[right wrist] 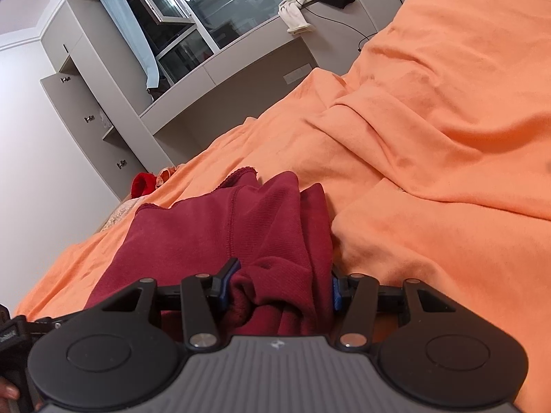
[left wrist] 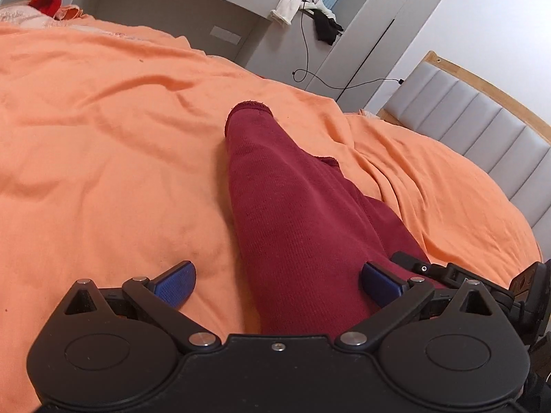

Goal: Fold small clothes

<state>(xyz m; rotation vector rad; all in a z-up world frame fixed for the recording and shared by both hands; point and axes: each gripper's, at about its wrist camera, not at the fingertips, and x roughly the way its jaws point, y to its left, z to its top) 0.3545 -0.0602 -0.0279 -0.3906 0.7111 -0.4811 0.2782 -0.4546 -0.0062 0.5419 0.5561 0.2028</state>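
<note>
A dark red knitted garment (left wrist: pixel 275 186) lies stretched out on the orange bedspread (left wrist: pixel 103 120), its narrow hemmed end pointing away. My left gripper (left wrist: pixel 277 285) stands wide open over the near part of it; the left blue pad (left wrist: pixel 175 285) is over the bedspread and the right pad is at the cloth's right side. In the right wrist view the same garment (right wrist: pixel 193 227) lies in folds, and my right gripper (right wrist: pixel 282 289) is shut on a bunched-up part of it. The right gripper's black body (left wrist: pixel 458 275) shows at the left wrist view's right edge.
A padded grey headboard (left wrist: pixel 482 124) with a wooden rim bounds the bed on the right. A grey desk and shelf unit (right wrist: pixel 193 103) stands past the bed, with white and black clothes (left wrist: pixel 303 10) and a cable on it. A bright red item (left wrist: pixel 46 1) lies at the bed's far corner.
</note>
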